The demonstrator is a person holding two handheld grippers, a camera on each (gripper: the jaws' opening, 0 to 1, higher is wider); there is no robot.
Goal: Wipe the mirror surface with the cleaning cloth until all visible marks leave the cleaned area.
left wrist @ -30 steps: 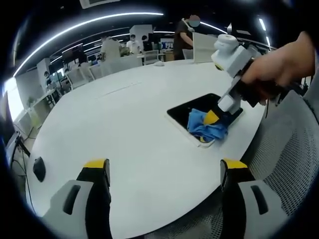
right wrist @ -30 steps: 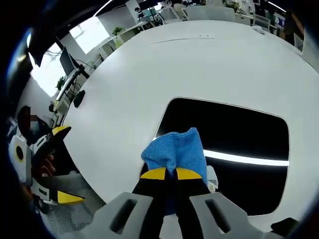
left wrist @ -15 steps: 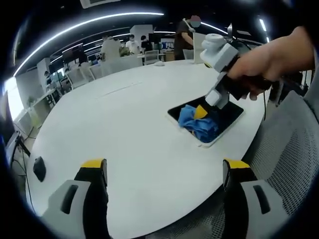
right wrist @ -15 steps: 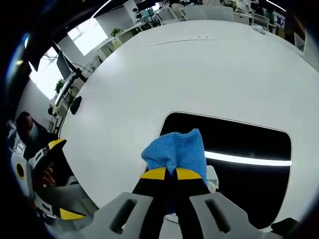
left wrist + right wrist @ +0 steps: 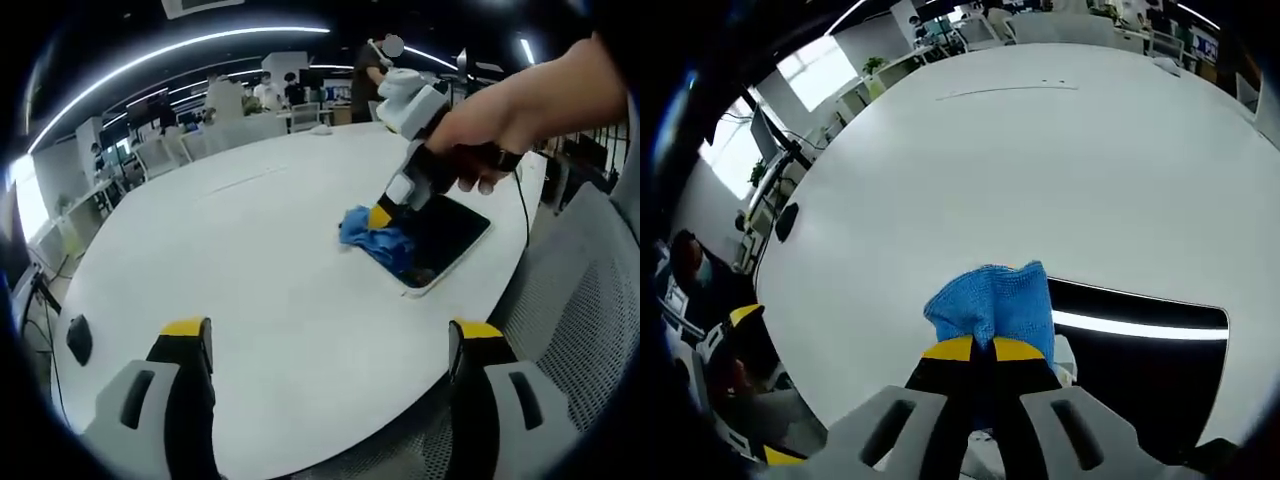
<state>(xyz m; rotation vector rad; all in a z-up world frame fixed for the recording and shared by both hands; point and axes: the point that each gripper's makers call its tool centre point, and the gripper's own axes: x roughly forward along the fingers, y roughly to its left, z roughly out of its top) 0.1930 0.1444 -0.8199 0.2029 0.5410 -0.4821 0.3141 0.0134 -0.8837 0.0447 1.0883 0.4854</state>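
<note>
A dark rectangular mirror [image 5: 440,238] with a white rim lies flat on the white table near its right edge. In the left gripper view a hand holds my right gripper [image 5: 380,216], shut on a blue cleaning cloth [image 5: 370,236] that rests on the mirror's far-left edge and partly on the table. From the right gripper view the cloth [image 5: 995,303] bunches above my shut right gripper [image 5: 983,349], with the mirror [image 5: 1140,370] to the right reflecting a ceiling light strip. My left gripper [image 5: 330,335] hovers open near the table's front edge, holding nothing.
The large white round table [image 5: 240,260] spreads left and behind the mirror. A black mouse-like object [image 5: 78,340] sits at the table's left edge. A grey mesh chair [image 5: 580,320] stands on the right. Several people and desks are far behind.
My right gripper has dragged the cloth across the mirror from its near end to its far-left edge. The left gripper has stayed in place, open.
</note>
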